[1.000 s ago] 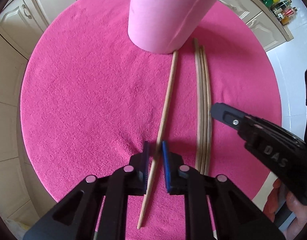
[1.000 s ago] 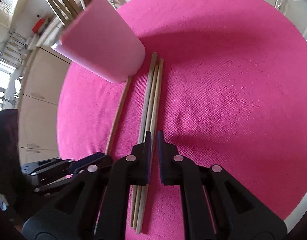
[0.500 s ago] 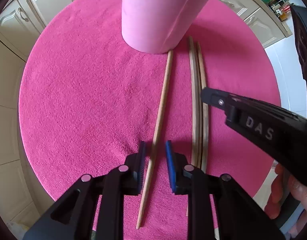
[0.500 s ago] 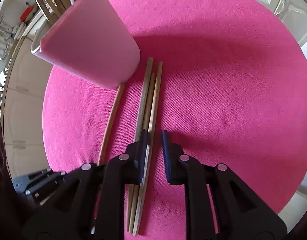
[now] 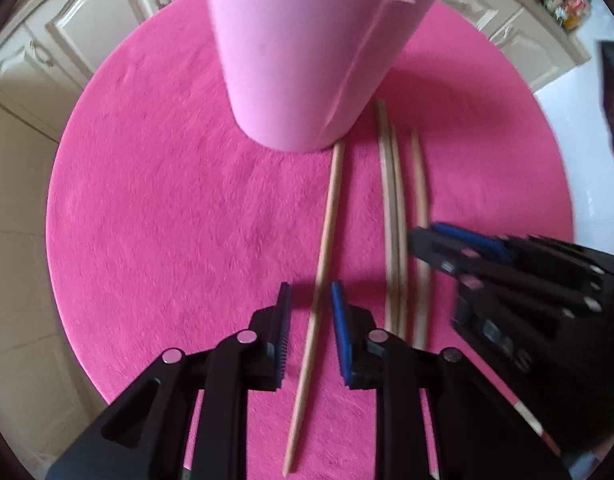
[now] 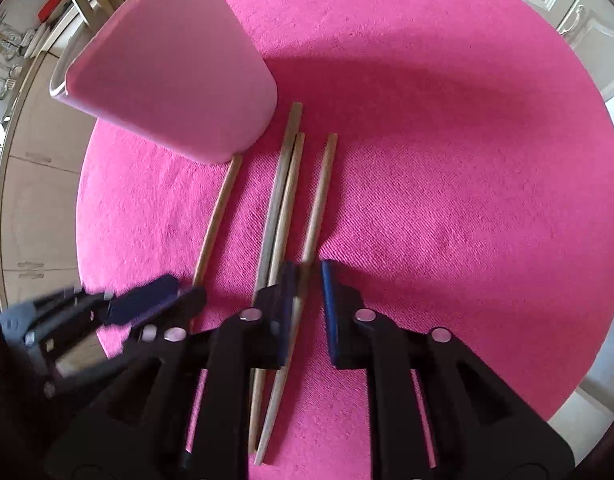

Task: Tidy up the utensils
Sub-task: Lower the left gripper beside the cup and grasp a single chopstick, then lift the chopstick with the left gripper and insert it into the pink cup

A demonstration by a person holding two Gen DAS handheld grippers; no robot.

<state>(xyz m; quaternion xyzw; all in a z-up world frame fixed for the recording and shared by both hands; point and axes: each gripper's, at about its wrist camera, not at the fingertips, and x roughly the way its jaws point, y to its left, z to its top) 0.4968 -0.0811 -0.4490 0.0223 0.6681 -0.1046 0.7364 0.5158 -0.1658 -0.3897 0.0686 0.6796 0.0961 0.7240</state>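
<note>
Chopsticks on a round pink cloth [image 5: 147, 200], four in all, beside a pink cup [image 5: 307, 60] holding more. Left gripper [image 5: 310, 308] spread apart astride the lone chopstick [image 5: 327, 232] nearest the cup, not clamped. Right gripper [image 6: 309, 280] likewise parted around the rightmost chopstick [image 6: 319, 196], a touching pair [image 6: 281, 200] between.

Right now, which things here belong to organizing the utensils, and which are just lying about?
Part of the job:
- pink cup
- lone chopstick between the open left tongs
- chopstick pair
- right chopstick between the open right tongs

Just there:
- pink tablecloth
- cream cabinets
</note>
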